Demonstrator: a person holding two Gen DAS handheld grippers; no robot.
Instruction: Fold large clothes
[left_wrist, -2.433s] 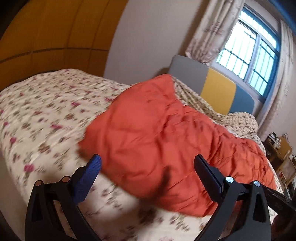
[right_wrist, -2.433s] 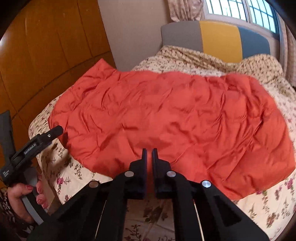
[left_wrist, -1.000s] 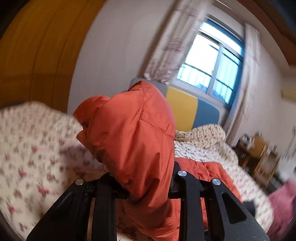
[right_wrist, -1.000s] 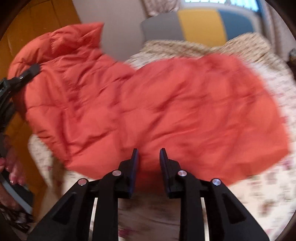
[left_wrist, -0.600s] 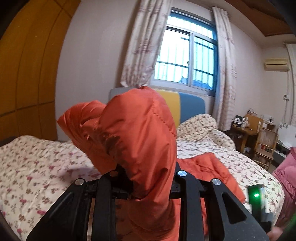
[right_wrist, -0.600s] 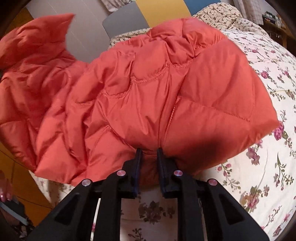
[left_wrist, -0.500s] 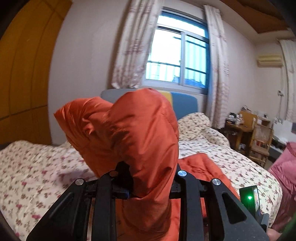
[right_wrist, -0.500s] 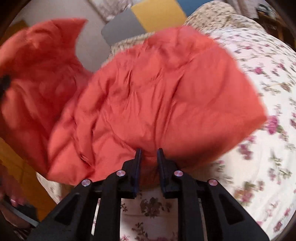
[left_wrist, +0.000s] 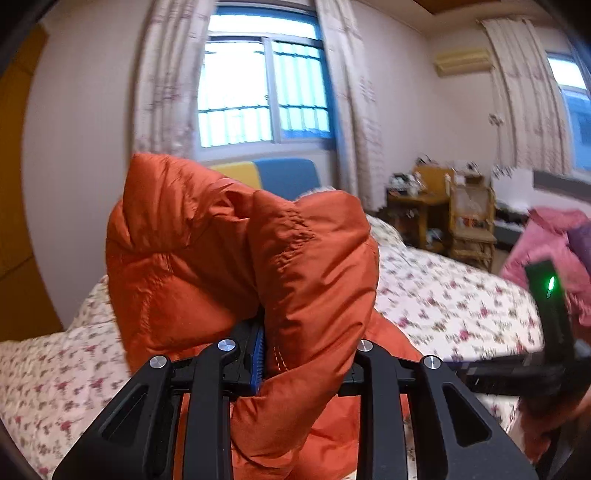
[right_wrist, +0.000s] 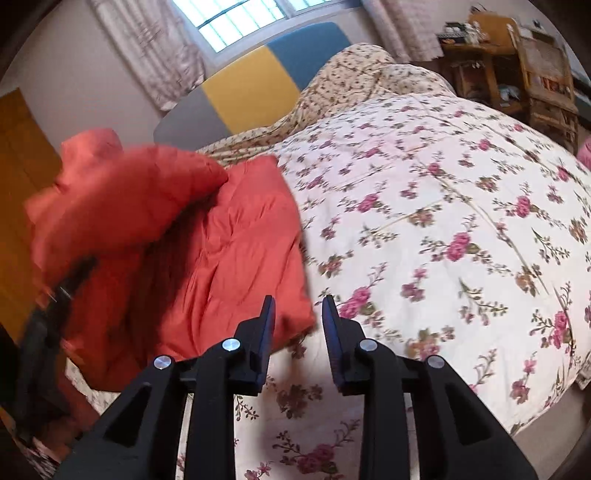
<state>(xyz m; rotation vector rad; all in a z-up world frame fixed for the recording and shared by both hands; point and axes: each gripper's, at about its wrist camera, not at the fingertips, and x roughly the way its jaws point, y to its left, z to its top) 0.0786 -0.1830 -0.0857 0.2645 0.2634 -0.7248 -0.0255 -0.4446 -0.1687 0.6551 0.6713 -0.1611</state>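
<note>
Here the left gripper (left_wrist: 306, 354) is clamped on a thick bunch of the orange padded jacket (left_wrist: 236, 258), which bulges up above its fingers and hides most of the bed behind it. It points slightly downward, toward the headboard (left_wrist: 284, 177) and the window (left_wrist: 262, 96) on the far wall. In the right wrist view the rest of the jacket lies on the near left part of the floral bedspread (right_wrist: 443, 221), its lifted end blurred at the far left. The right gripper (right_wrist: 297, 325) tilts more steeply down over the near edge of the bed; its jaws are opening, with nothing between them, and the jacket's near corner lies just left of the left finger.
</note>
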